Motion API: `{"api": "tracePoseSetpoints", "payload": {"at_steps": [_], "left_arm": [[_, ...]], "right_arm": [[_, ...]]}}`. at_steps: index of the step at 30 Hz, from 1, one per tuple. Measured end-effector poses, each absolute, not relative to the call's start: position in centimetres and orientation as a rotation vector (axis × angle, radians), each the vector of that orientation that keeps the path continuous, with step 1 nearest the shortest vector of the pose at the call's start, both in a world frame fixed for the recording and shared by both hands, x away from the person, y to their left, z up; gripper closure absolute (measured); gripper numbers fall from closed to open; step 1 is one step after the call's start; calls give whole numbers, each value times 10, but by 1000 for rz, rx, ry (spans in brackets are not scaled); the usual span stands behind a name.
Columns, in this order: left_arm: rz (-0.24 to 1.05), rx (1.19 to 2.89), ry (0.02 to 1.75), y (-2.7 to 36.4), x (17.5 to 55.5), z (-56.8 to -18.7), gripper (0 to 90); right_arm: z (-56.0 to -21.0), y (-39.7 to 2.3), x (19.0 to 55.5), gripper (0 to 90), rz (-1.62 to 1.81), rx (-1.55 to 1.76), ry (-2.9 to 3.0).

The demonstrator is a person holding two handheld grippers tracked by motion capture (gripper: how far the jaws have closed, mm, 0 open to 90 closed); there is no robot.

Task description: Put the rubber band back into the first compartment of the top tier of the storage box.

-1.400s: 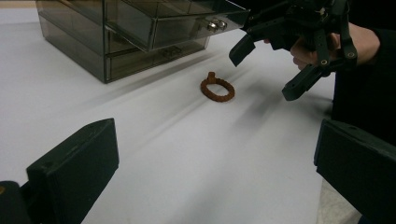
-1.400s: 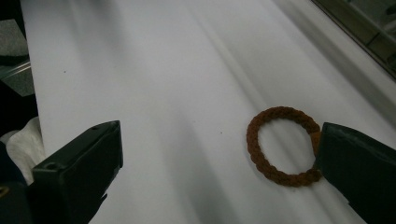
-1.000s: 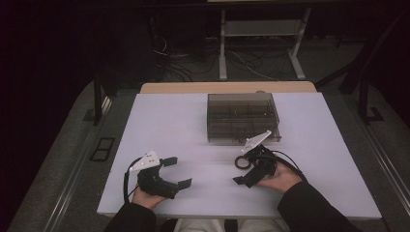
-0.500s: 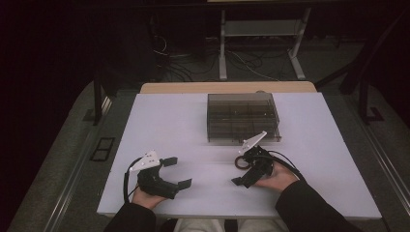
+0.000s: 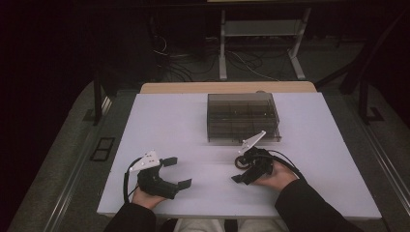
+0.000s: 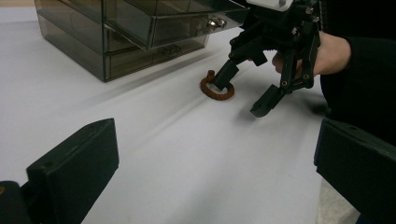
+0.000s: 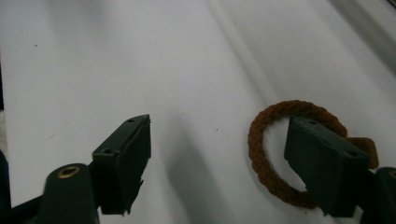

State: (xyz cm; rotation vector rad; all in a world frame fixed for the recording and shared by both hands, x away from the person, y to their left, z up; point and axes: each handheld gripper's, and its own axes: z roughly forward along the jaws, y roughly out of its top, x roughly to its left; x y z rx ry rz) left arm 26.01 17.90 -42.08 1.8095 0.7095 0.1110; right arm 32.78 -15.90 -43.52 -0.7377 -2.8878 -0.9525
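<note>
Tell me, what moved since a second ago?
The right tool crept toward the brown bracelet, and its jaws have just been closing, one jaw inside the ring, not gripping yet. The left tool, open, and the drawer box stayed put.

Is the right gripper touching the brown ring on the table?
Cannot tell. In the right gripper view one jaw of the right gripper stands inside the brown ring, hiding part of it; the jaws have just been closing, with no contact plainly visible.

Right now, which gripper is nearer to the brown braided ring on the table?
Right. The right gripper is at the brown braided ring, with one of its jaws inside the loop; its jaws have just been closing. The left gripper rests well apart, across the table.
</note>
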Motion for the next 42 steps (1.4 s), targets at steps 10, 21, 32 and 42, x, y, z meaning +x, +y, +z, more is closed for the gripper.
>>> {"api": "tracePoseSetpoints", "payload": {"at_steps": [10,21,32,42], "left_arm": [[111,1809,709,179,260,-421,0],[104,1820,698,177,260,-422,0],[105,1823,695,175,260,-422,0],[108,1826,697,175,260,-423,0]], "right_arm": [[-435,-162,330,407,-963,-760,-2907],[-435,-164,332,606,-947,-764,-2952],[-435,-166,332,832,-940,-763,-2961],[-434,-167,331,852,-943,-797,-2899]]}}
